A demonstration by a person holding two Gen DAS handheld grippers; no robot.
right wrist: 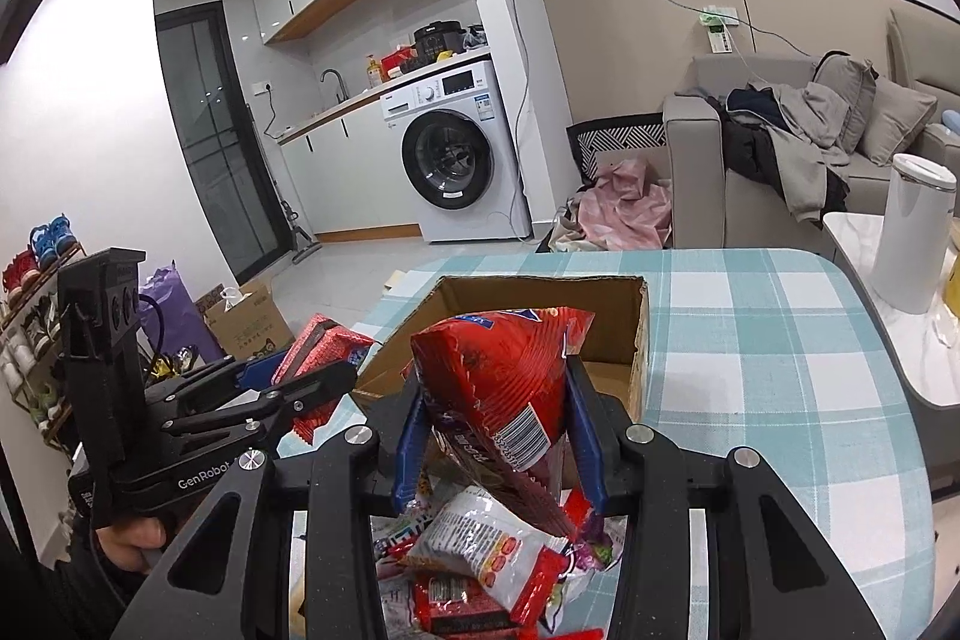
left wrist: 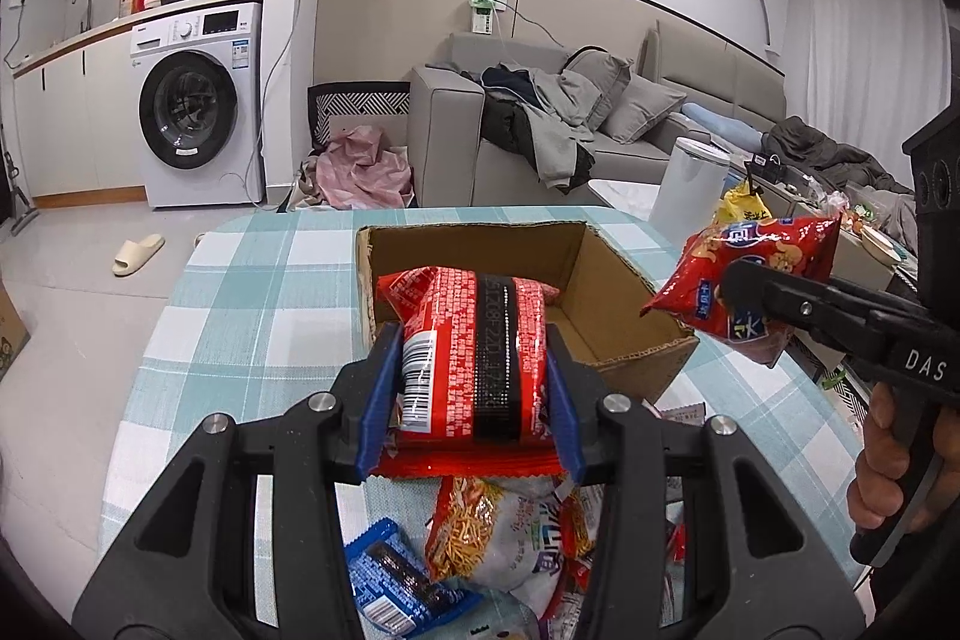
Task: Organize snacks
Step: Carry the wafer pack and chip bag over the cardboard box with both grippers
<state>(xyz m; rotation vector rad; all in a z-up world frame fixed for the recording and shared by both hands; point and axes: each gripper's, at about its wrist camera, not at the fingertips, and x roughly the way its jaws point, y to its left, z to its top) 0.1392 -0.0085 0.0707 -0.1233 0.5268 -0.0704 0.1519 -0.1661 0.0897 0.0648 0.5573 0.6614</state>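
My left gripper is shut on a red snack packet with a black band and holds it above the near edge of an open cardboard box on the checked table. My right gripper is shut on a red snack bag, held above the box's near side. The right gripper and its bag show in the left wrist view, right of the box. The left gripper and its packet show in the right wrist view, left of the box. The box looks empty inside.
A heap of loose snack packets lies on the table under both grippers, also in the right wrist view. A white bin stands to the right of the table. A sofa and washing machine stand behind.
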